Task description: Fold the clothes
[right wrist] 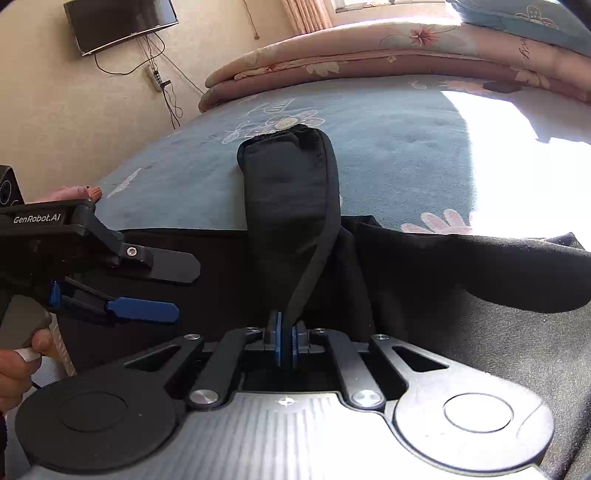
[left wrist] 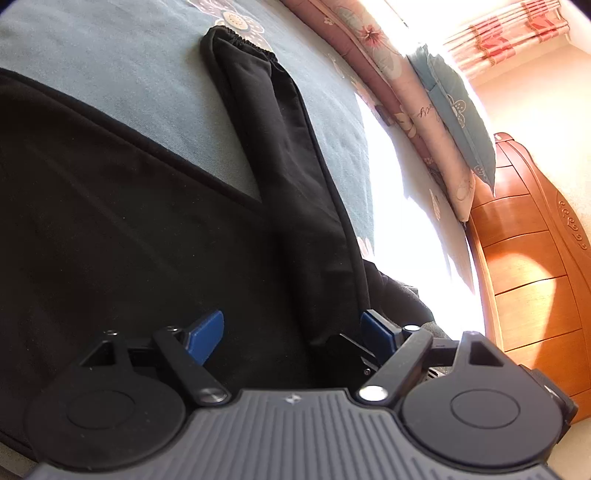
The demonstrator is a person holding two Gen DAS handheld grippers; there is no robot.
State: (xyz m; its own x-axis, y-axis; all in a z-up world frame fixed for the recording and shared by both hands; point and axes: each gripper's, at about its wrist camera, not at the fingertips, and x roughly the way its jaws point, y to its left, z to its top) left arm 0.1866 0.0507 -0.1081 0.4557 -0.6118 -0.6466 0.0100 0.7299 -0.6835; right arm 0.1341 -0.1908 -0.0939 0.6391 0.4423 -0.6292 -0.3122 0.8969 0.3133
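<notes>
While the left wrist view looks low across the bed, we see the left gripper (left wrist: pixel 291 332) with its blue fingers (left wrist: pixel 207 328) spread wide, nothing between them. It hovers just over the black garment (left wrist: pixel 110 229), tilted so the bed runs up and away. The garment lies flat on the blue floral bedsheet (left wrist: pixel 129 74); one long sleeve (left wrist: pixel 273 140) stretches away from the gripper, its elastic cuff (left wrist: pixel 240 38) at the far end. We note folded pink quilts (left wrist: pixel 373 48) and a blue pillow (left wrist: pixel 458 110) along the far edge, and a wooden headboard (left wrist: pixel 524 258) at right. Strong sunlight washes out part of the sheet.

In the right wrist view, the right gripper (right wrist: pixel 284 343) is pinched closed on the black garment (right wrist: pixel 443 295), blue pads (right wrist: pixel 277 341) pressed together on a seam edge that rises toward the sleeve (right wrist: pixel 291 206). The sleeve lies on the bedsheet (right wrist: pixel 388 147), cuff (right wrist: pixel 284 134) farthest away. The rest of the garment spreads across the near bed, a fold bunched at right. The left gripper (right wrist: pixel 184 288) shows at left, level, pointing right, fingers apart, above the cloth; we cannot tell if it touches. A hand (right wrist: pixel 18 365) grips its handle. We also log a wall-mounted TV (right wrist: pixel 122 22) and the quilts (right wrist: pixel 351 55).
</notes>
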